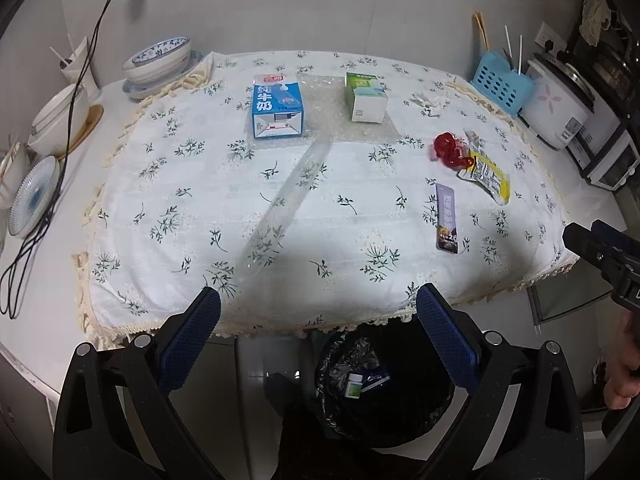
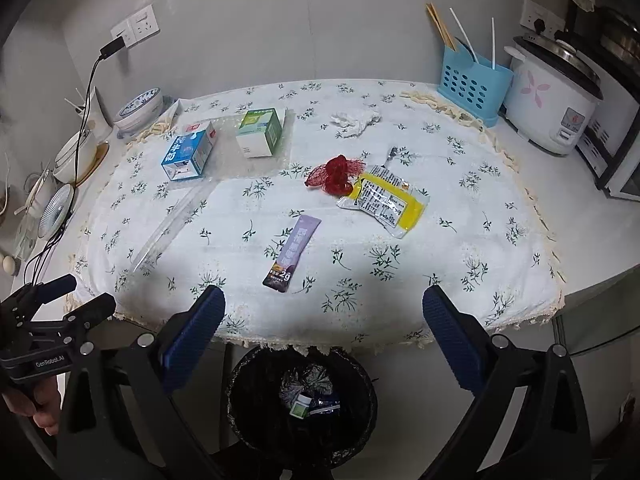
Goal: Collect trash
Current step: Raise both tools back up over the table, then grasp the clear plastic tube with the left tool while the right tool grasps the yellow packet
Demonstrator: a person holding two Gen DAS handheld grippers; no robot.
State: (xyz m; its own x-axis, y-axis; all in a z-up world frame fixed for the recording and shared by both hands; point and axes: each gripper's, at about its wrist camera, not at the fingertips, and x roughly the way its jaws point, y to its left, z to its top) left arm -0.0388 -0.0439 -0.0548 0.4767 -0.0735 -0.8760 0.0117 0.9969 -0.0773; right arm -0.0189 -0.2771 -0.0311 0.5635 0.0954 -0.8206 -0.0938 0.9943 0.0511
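Observation:
Trash lies on the floral tablecloth: a blue milk carton (image 1: 277,109) (image 2: 189,153), a green-and-white box (image 1: 367,97) (image 2: 259,133), a red net (image 1: 449,149) (image 2: 335,174), a yellow packet (image 1: 489,173) (image 2: 387,202), a purple sachet (image 1: 447,218) (image 2: 293,254), a crumpled tissue (image 1: 429,101) (image 2: 354,118) and a clear plastic strip (image 1: 289,197) (image 2: 168,229). A black-lined bin (image 1: 384,384) (image 2: 303,400) stands under the table's front edge with a small bottle and a wrapper inside. Both my left gripper (image 1: 318,320) (image 2: 86,294) and right gripper (image 2: 324,322) (image 1: 586,232) hover open over the near edge, holding nothing.
Bowls and plates (image 1: 158,62) (image 2: 140,106) and a black cable (image 1: 60,160) crowd the left counter. A blue utensil caddy (image 1: 502,84) (image 2: 472,82) and a white rice cooker (image 1: 558,100) (image 2: 554,98) stand at the back right. A hand (image 1: 622,368) (image 2: 32,404) holds each gripper.

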